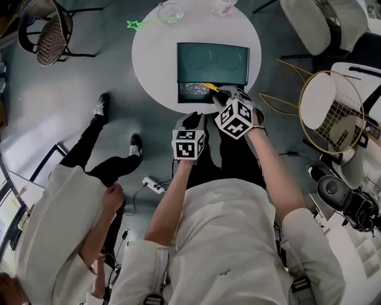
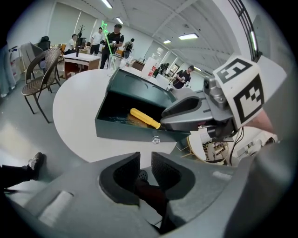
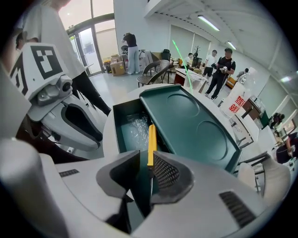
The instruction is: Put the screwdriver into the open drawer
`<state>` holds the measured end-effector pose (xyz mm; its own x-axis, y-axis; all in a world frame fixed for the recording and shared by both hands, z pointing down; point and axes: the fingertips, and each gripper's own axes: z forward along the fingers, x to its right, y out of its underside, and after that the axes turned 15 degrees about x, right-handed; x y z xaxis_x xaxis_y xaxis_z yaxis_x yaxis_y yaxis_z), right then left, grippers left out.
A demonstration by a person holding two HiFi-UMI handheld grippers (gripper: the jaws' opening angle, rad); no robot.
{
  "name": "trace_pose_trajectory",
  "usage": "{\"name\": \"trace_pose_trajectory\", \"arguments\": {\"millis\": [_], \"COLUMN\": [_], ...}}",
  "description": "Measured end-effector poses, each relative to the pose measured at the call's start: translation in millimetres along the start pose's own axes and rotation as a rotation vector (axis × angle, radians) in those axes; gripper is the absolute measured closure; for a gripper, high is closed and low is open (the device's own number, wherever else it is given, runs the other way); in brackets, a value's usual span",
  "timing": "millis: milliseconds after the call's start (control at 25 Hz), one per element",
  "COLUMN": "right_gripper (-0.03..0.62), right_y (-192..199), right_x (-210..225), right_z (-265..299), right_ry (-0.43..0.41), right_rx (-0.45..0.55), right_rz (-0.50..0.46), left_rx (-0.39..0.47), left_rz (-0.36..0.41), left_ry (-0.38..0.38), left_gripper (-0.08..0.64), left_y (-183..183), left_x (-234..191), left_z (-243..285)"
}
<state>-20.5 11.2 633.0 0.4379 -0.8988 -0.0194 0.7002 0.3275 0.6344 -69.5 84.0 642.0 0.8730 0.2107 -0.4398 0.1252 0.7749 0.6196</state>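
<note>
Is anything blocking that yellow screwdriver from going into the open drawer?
Nothing visible does. The screwdriver, between the right gripper's jaws, already reaches into the open drawer, where only crinkled clear plastic lies.

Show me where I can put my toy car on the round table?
The widest bare patch of the table is left of the green box. A thinner strip lies on its right. The near edge is crowded: open drawer, right gripper holding the screwdriver, left gripper. A glass bowl sits at the far edge.
</note>
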Motion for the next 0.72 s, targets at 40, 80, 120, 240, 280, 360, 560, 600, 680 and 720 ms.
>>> {"name": "trace_pose_trajectory", "arguments": {"millis": [40,80,120,240,280,360,560,600,680,720], "right_gripper": [0.497,0.499,0.5,0.503,0.512,0.525,0.531,0.538,0.565,0.581], "right_y": [-0.6,-1.4,-2.5,-7.1,-8.4,-10.6,-16.2,-17.8,-23.7,-27.5], "right_x": [-0.1,0.3,1.2,5.5,7.0,11.8,29.9,33.3,39.5,42.2], "right_z": [-3.7,-7.7,-12.1,-26.8,-32.1,-43.7,-73.4,-79.5,-92.4,-99.3], "right_ry": [0.004,0.009,0.015,0.032,0.035,0.047,0.106,0.117,0.133,0.138], "right_rx": [0.007,0.015,0.024,0.056,0.068,0.097,0.21,0.239,0.311,0.351], "right_rz": [0.01,0.021,0.032,0.069,0.079,0.105,0.214,0.236,0.291,0.321], "left_rx": [-0.002,-0.004,-0.008,-0.025,-0.031,-0.041,-0.058,-0.058,-0.06,-0.062], "left_rz": [0.003,0.007,0.012,0.034,0.041,0.053,0.067,0.067,0.066,0.064], "left_ry": [0.003,0.005,0.009,0.024,0.029,0.037,0.033,0.03,0.025,0.024], "left_gripper": [0.486,0.486,0.486,0.486,0.486,0.486,0.486,0.486,0.486,0.485], "left_y": [0.0,0.0,-0.1,-1.0,-1.0,-0.9,0.9,1.0,2.1,3.1], "left_x": [1.7,3.6,5.5,10.5,11.9,14.8,20.5,21.5,22.8,23.4], "left_z": [2.0,4.1,6.5,14.4,17.4,23.4,35.3,36.9,39.7,40.9]}}
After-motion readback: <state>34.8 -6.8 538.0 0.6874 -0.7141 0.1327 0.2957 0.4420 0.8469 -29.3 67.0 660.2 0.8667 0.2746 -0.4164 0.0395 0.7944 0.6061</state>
